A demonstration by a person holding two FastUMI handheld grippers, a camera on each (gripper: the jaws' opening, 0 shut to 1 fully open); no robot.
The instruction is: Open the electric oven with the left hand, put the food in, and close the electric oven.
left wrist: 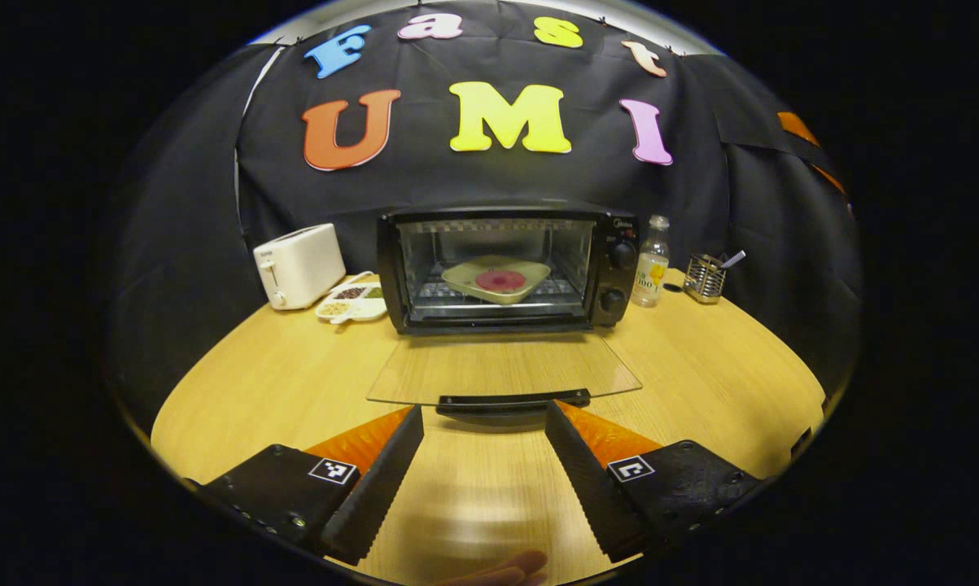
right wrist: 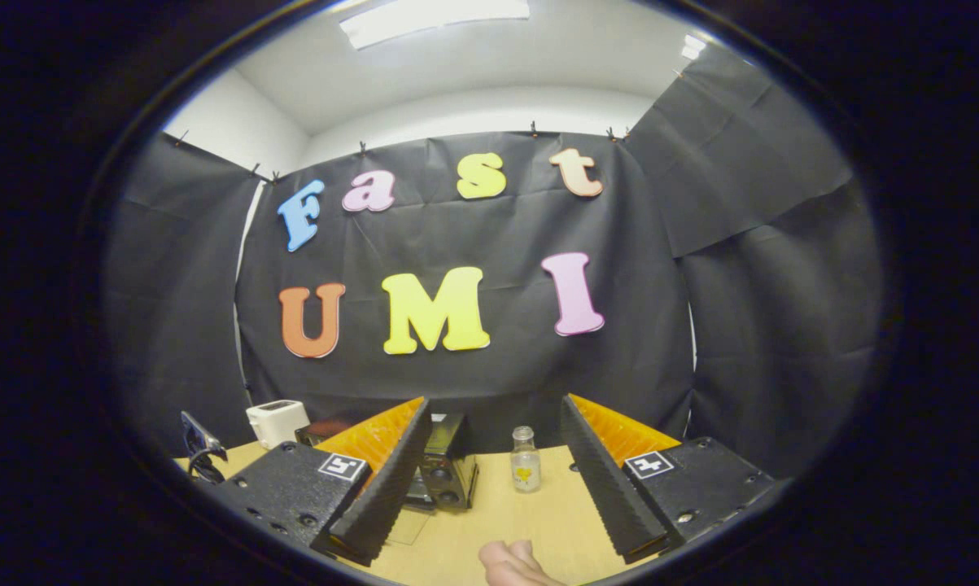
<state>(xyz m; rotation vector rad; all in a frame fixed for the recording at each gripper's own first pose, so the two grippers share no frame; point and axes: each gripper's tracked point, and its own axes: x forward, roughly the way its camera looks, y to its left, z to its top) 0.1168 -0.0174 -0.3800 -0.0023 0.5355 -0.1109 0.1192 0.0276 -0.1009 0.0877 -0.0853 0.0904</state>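
Since the door lies flat: we judge opening done.
Food: plate (left wrist: 497, 279) on the oven (left wrist: 505, 268) rack, straight ahead of our left gripper (left wrist: 484, 464).
Grippers: left spread, empty; right gripper (right wrist: 496, 480) spread, empty.
Left: close door (left wrist: 501, 369).

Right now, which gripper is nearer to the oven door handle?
Left. The left gripper is open just before the door handle. The right gripper is open too, raised and farther back from the oven.
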